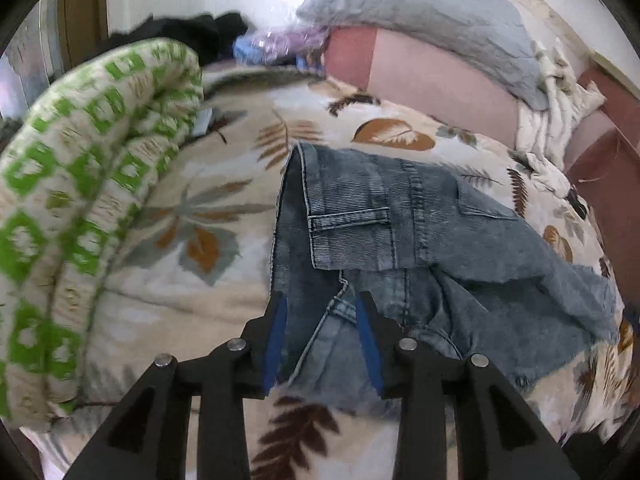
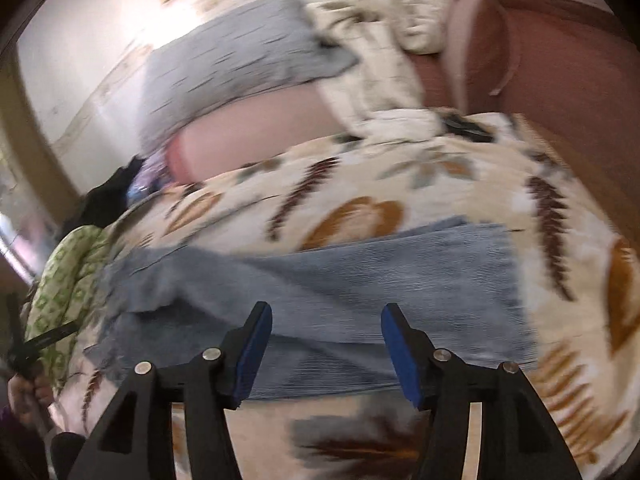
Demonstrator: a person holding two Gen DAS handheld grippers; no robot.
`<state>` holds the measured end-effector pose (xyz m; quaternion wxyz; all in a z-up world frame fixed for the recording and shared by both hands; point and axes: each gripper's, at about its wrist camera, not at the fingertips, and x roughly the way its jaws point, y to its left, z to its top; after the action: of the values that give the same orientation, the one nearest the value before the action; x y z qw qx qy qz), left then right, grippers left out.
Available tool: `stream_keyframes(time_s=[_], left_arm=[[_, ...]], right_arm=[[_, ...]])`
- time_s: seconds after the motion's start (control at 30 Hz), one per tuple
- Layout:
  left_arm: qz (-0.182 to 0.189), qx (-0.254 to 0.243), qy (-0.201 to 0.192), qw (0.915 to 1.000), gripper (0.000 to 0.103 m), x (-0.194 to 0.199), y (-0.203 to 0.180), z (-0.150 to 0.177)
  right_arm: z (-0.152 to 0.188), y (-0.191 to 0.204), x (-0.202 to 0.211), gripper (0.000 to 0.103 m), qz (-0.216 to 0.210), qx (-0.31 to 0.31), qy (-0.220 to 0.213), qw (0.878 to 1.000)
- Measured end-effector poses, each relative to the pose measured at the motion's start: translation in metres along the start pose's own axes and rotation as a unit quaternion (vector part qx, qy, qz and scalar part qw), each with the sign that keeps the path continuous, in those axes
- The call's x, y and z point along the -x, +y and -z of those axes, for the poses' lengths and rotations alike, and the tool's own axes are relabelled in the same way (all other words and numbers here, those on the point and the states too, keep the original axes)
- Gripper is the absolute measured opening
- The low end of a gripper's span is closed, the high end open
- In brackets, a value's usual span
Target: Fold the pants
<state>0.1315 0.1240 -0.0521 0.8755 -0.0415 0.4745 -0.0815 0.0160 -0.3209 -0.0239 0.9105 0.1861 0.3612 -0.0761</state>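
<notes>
Denim sits between my left claw's (image 1: 322,300) half-parted blue pads, unpinched; the jeans (image 1: 400,232) lie folded on the leaf-print blanket (image 1: 224,216) just ahead. My right claw (image 2: 326,312) stands wide above a blurred jeans leg. Beyond lie a green-patterned quilt (image 1: 80,184) and grey pillow (image 1: 420,12).

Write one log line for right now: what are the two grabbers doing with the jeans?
left gripper: open, jeans between its pads | right gripper: open above jeans, nothing held | jeans: partly folded on leaf-print blanket | step: fold unfinished
</notes>
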Motion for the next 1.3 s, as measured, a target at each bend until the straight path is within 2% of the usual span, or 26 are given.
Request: stream_keyframes(time_s=[0.13,0.27,0.43,0.47,0.5,0.53,0.57,0.63,0.8,0.97,1.0,1.03,1.1,1.13,1.17,1.3], left_arm=[[0.042,0.034,0.032,0.998,0.037,-0.027,0.012,-0.019],[0.038,0.041,0.036,0.9978,0.045,-0.045,0.013,-0.038],[0.054,0.025,0.038,0.9975,0.045,-0.061,-0.001,-0.052],[0.054,0.018,0.042,0.9975,0.044,-0.064,-0.004,-0.053],[0.054,0.013,0.044,0.9975,0.038,-0.066,-0.007,-0.052],[0.06,0.007,0.046,0.9971,0.01,-0.068,-0.009,-0.051],[0.068,0.002,0.053,0.9963,0.001,-0.07,-0.01,-0.05],[0.065,-0.004,0.053,0.9964,0.0,-0.071,-0.01,-0.048],[0.082,-0.02,0.022,0.9962,0.0,-0.054,-0.01,-0.045],[0.051,-0.027,0.01,0.9983,0.0,-0.045,-0.002,-0.043],[0.055,-0.023,0.014,0.9981,0.0,-0.046,0.002,-0.041],[0.059,-0.018,0.021,0.9979,0.001,-0.047,0.006,-0.039],[0.052,-0.016,0.024,0.9983,0.017,-0.049,0.01,-0.035],[0.047,-0.018,0.026,0.9984,0.04,-0.051,0.012,-0.033],[0.042,-0.018,0.024,0.9987,0.056,-0.053,0.012,-0.031],[0.052,-0.018,0.011,0.9985,0.057,-0.056,0.013,-0.027]], right_arm=[[0.021,0.026,-0.023,0.061,-0.014,0.004,0.012,1.0],[0.045,0.036,-0.042,0.061,-0.055,-0.01,0.021,0.998],[0.055,0.054,-0.053,0.061,-0.096,0.009,0.038,0.995],[0.057,0.058,-0.055,0.061,-0.094,0.021,0.035,0.995],[0.058,0.058,-0.054,0.061,-0.093,0.025,0.034,0.995],[0.058,0.06,-0.057,0.061,-0.097,0.026,0.037,0.994],[0.06,0.06,-0.058,0.061,-0.098,0.026,0.041,0.994],[0.064,0.064,-0.062,0.061,-0.088,0.035,0.049,0.994],[0.068,0.075,-0.067,0.061,-0.071,0.072,0.051,0.994],[0.071,0.079,-0.069,0.061,-0.058,0.088,0.053,0.993],[0.071,0.079,-0.069,0.061,-0.056,0.091,0.053,0.993],[0.071,0.08,-0.069,0.061,-0.053,0.095,0.052,0.993],[0.072,0.082,-0.069,0.061,-0.047,0.103,0.052,0.992],[0.073,0.083,-0.07,0.061,-0.046,0.105,0.054,0.992],[0.073,0.084,-0.071,0.061,-0.044,0.107,0.055,0.992],[0.074,0.085,-0.07,0.061,-0.038,0.118,0.051,0.991]])
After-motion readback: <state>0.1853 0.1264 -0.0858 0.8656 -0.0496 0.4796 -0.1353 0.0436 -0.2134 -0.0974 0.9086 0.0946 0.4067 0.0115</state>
